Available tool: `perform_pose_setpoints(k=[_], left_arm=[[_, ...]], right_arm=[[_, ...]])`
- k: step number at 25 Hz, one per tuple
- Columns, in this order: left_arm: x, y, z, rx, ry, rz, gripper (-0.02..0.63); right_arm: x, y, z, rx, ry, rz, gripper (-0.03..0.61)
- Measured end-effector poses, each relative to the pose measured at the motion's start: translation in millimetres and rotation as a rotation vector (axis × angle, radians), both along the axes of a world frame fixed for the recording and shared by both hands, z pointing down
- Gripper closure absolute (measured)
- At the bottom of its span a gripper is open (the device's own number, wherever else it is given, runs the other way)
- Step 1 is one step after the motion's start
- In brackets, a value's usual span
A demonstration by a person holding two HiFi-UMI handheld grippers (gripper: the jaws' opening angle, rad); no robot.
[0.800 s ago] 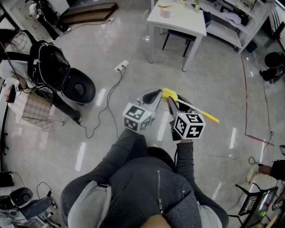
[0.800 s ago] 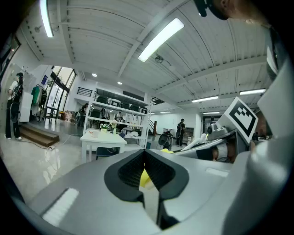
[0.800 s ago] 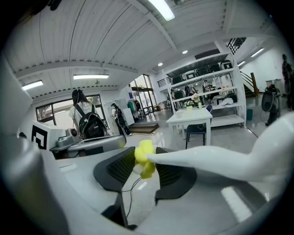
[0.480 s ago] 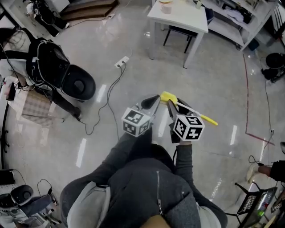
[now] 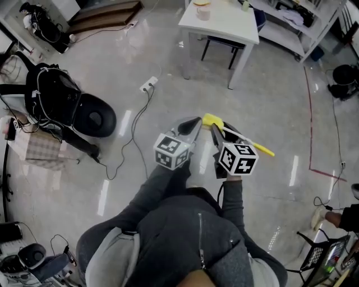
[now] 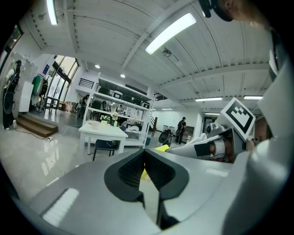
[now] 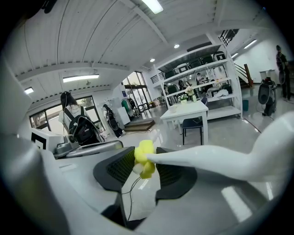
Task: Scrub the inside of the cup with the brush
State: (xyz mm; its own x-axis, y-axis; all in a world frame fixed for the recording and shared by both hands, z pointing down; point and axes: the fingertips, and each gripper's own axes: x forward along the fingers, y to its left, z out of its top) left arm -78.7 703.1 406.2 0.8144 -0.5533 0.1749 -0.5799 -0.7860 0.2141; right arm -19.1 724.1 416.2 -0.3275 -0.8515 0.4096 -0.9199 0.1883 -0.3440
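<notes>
My right gripper (image 5: 216, 130) is shut on the brush (image 5: 242, 138), a white handle with a yellow end and a yellow head (image 5: 212, 119). In the right gripper view the yellow head (image 7: 144, 158) sits between the dark pads and the white handle (image 7: 206, 155) runs off to the right. My left gripper (image 5: 194, 124) is held close beside it with nothing in it. Its pads (image 6: 133, 170) meet. The cup (image 5: 202, 11) stands far off on a white table (image 5: 230, 27), also seen as a small cup (image 7: 173, 109) in the right gripper view.
I stand on a glossy floor. A black backpack and round seat (image 5: 92, 116) lie at the left, with a power strip and cable (image 5: 147, 85) between them and the table. A dark chair (image 5: 219, 46) stands under the table. White shelves (image 5: 303, 22) lie at the back right.
Both grippers keep their pose and the brush stays gripped. The table, the backpack and the floor have drifted slightly left in the head view.
</notes>
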Motion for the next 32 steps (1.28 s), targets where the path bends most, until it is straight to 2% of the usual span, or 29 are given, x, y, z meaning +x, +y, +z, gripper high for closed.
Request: perform_pose_setpoints(k=[3,8,15,32], left_arm=[[6.7,-31.7,-3.0,0.006,-0.005,0.006,0.604],[14.5,-87.2,-10.4,-0.016,0.033,-0.007,0.604],[27.0,-143.0,-18.0,-0.004,0.021,0.018,0.604],[23.0,-287.7,-22.2,0.040,0.006,0.005,0.604]], right_arm=[[5.9,-31.0,-3.5,0.003,-0.003,0.006,0.428],[16.7,-79.0,-7.8,-0.002,0.001,0.020,0.428],[28.9,-136.2,-14.9,-0.007,0.015,0.035,0.426],[21.4,-284.3,-14.2,-0.006,0.033,0.006,0.426]])
